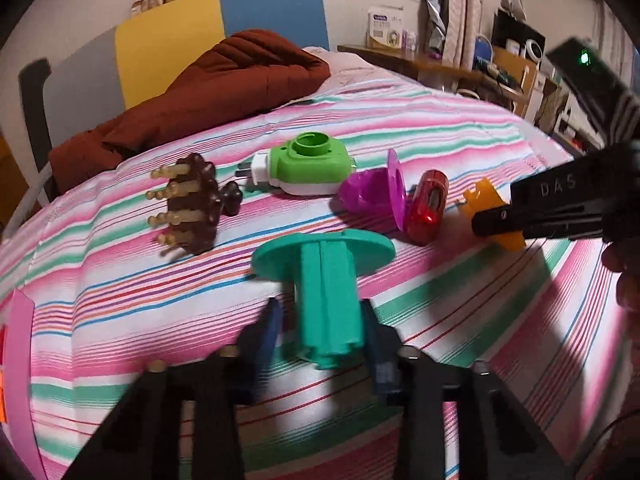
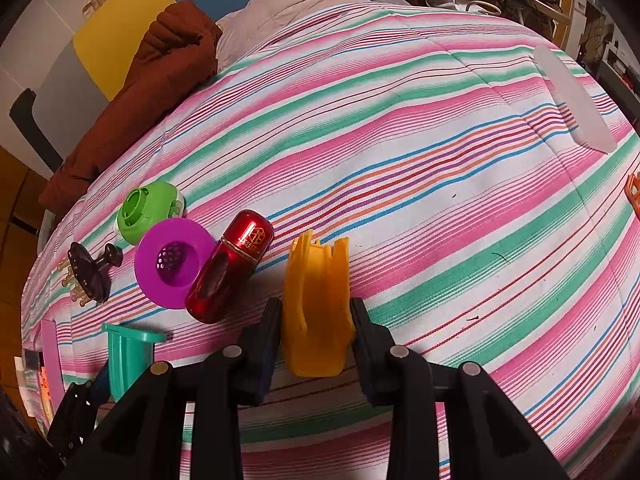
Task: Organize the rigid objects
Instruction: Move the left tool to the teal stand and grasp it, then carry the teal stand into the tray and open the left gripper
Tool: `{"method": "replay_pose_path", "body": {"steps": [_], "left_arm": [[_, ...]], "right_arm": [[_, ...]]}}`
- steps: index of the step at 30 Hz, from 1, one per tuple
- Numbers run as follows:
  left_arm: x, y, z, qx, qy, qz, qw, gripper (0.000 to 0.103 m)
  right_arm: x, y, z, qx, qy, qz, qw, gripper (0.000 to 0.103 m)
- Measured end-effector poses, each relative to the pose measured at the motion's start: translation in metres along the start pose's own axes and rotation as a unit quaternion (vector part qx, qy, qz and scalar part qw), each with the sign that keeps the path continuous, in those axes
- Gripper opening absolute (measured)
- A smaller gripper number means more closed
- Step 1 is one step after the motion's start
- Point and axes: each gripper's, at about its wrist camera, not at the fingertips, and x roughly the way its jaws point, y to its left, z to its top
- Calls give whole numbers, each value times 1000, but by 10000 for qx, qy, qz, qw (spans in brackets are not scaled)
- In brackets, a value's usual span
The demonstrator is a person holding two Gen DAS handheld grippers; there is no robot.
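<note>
On the striped bedspread lie a brown scalp massager (image 1: 192, 204), a green and white plug-in device (image 1: 310, 168), a purple strainer (image 1: 376, 192) and a red bottle (image 1: 428, 212), in a row. My left gripper (image 1: 322, 322) is shut on a teal flanged spool (image 1: 324, 280), held just in front of the row. My right gripper (image 2: 316, 328) is shut on a yellow plastic piece (image 2: 318, 300), right of the red bottle (image 2: 230, 268). The right gripper also shows in the left wrist view (image 1: 496, 224), and the spool in the right wrist view (image 2: 128, 356).
A brown folded quilt (image 1: 224, 92) lies at the bed's far left. A translucent white flat piece (image 2: 572, 100) and an orange item (image 2: 633, 196) lie at the bed's right edge. A pink strip (image 1: 22, 380) lies at the left edge. A cluttered desk (image 1: 440, 64) stands behind.
</note>
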Motion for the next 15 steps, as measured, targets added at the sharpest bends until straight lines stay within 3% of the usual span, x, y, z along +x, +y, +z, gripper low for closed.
{"method": "replay_pose_path", "body": {"steps": [8,10,15], "left_arm": [[-32,7,-14,-26,-656,-101,9978,30],[-37,9,-17,-20,-760,-95,9971,25],[-41,13,-18,-18,-765,-123,9970,24]], "right_arm": [[1,0,1,7,-13,9,10000,33],[1,1,2,-12,-17,-8,10000,33],[2,3,2,-45,-30,-40,10000,33]]}}
